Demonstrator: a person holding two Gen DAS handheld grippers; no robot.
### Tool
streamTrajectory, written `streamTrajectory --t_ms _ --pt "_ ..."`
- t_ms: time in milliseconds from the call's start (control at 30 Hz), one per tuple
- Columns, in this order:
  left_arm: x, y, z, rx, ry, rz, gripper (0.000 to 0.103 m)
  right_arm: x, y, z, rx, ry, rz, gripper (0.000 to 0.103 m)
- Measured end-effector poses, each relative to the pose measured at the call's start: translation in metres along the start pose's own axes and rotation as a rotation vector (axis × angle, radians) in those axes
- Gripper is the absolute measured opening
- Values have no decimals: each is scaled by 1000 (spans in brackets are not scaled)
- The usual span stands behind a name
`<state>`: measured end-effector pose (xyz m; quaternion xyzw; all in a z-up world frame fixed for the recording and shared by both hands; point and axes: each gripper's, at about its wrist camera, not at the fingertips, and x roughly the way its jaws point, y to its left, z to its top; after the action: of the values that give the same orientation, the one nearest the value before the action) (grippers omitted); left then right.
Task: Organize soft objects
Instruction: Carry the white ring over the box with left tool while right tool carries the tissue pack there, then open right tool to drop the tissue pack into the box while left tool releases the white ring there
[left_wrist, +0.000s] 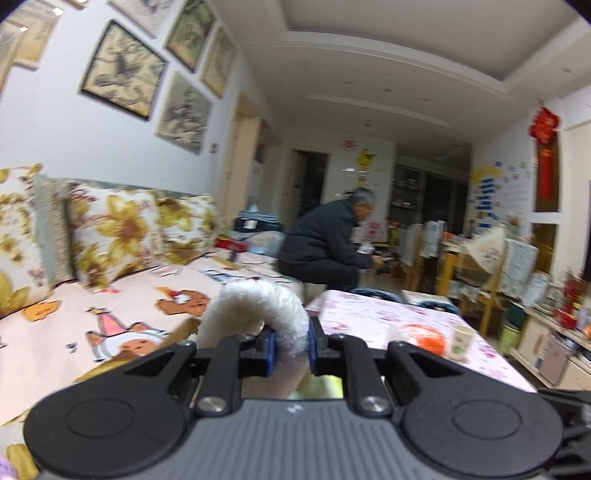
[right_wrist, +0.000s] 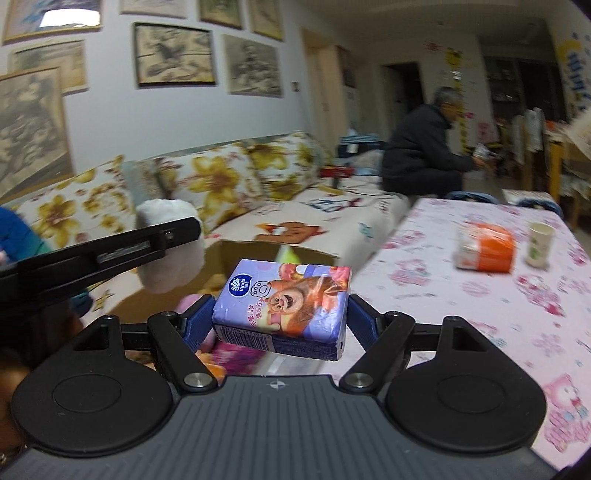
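At lower centre, the right hand-held gripper grasps the light, squashy tissue pack by its sides, while the left hand-held gripper is clenched on a limp fluffy white cloth.

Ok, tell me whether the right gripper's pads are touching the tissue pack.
Touching. The right wrist view shows the right gripper with both blue pads pressed against the sides of the tissue pack, lifted clear of the table.
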<state>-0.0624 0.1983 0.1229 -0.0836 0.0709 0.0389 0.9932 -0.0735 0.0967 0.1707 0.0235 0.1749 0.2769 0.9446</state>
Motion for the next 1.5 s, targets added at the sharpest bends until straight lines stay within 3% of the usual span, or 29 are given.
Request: streamTrajectory --t_ms 200,433,633,767,1067,1167,1233,1333,1500 --pt "12 26 3 -50 18 76 14 15 19 7 -63 10 77 96" --pt "26 34 -2 -40 62 72 14 29 18 -2 -45 60 153 96" --pt "31 44 -3 -39 68 59 14 37 -3 -15 176 73 294 96" --pt "37 45 -5 -32 88 57 14 45 -10 -29 253 84 410 98" --pt "44 36 -10 3 136 39 17 23 -2 -26 189 34 410 103" --pt "43 36 -10 12 135 35 27 14 -7 -25 200 15 372 103" --pt "43 36 -9 15 130 34 48 9 -9 -21 199 4 339 103" --pt "43 33 -8 17 130 8 64 3 -9 -15 194 -14 280 103" --pt "37 26 -7 40 104 -32 79 -1 -2 -8 172 -27 202 103"
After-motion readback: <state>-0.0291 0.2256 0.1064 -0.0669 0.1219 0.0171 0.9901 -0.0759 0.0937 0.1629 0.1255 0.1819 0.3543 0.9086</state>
